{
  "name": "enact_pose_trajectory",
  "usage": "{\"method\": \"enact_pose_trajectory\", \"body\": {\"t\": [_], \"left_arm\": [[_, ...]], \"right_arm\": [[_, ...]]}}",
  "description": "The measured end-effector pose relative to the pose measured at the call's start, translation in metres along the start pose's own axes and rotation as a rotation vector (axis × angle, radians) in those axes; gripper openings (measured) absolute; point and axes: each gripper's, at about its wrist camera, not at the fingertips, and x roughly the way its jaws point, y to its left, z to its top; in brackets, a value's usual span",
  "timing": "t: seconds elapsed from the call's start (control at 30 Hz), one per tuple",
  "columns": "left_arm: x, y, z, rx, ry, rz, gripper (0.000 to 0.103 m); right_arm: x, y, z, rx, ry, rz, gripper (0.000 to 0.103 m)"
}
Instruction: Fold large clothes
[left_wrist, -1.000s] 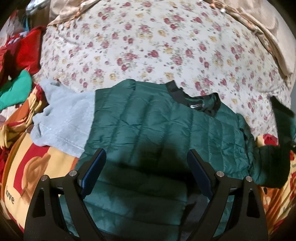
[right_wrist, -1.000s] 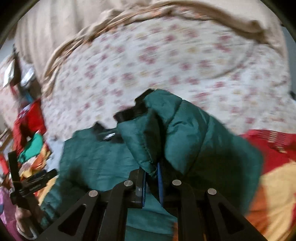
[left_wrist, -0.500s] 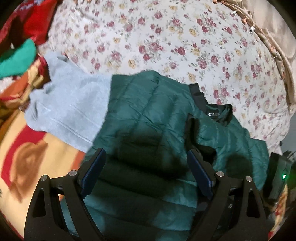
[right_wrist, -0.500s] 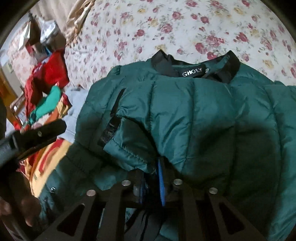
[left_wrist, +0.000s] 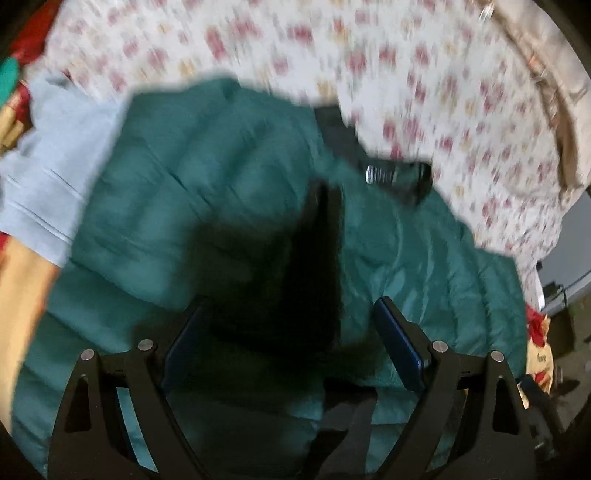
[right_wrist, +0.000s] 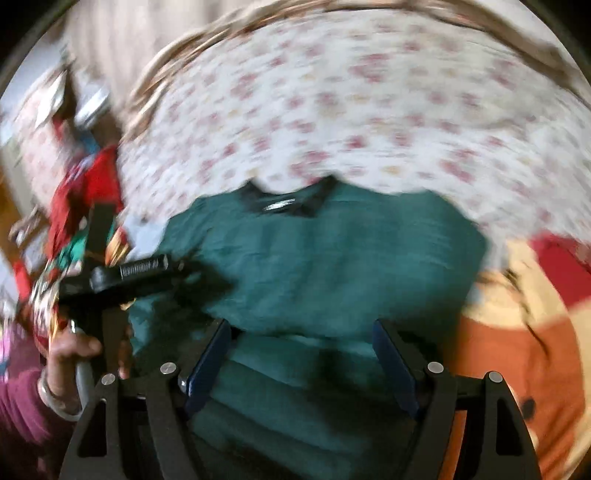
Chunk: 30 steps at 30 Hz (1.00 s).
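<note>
Both tongs, left (left_wrist: 291, 350) & right (right_wrist: 301, 363), have just moved — left closing a bit, right opening — now spread w/ nothing pinched, so next grab the coat (right_wrist: 325, 258) by its edge & fold slow.

Black gripper (right_wrist: 301, 360) frames, silver screws, blue pads; maroon sleeve (right_wrist: 22, 410), bracelet (right_wrist: 51, 400).

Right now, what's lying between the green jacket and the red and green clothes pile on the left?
A light grey garment, seen in the left wrist view: its near edge meets the green jacket and its far end reaches the clothes pile.
</note>
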Motion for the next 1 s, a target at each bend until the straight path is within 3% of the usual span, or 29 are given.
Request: {"method": "enact_pose_trajectory", "body": {"t": [0.03,0.07,0.13,0.27,0.43,0.77,1.0], "left_arm": [[0.004,-0.003,0.0,0.004,0.011,-0.003,0.035],[0.005,-0.006,0.0,0.017,0.016,-0.006,0.025],[-0.003,-0.013,0.003,0.049,-0.01,0.029,0.019],[-0.039,-0.01,0.016,0.098,-0.113,0.07,0.016],[-0.075,0.022,0.037,0.082,-0.206,0.125,0.013],[-0.06,0.078,0.021,0.053,-0.182,0.212,0.01],[-0.045,0.087,0.039,0.044,-0.197,0.25,0.01]], "right_arm": [[-0.007,-0.014,-0.002,0.035,-0.007,-0.027,0.076],[-0.013,-0.029,-0.006,0.076,-0.015,-0.056,0.076],[-0.021,-0.054,-0.01,0.145,-0.022,-0.098,0.076],[-0.026,-0.079,-0.014,0.203,-0.017,-0.142,0.068],[-0.002,-0.066,-0.001,0.192,-0.017,-0.111,0.068],[0.069,-0.023,0.035,0.09,0.038,-0.082,0.068],[0.124,-0.01,0.048,0.028,0.105,-0.133,0.068]]}}
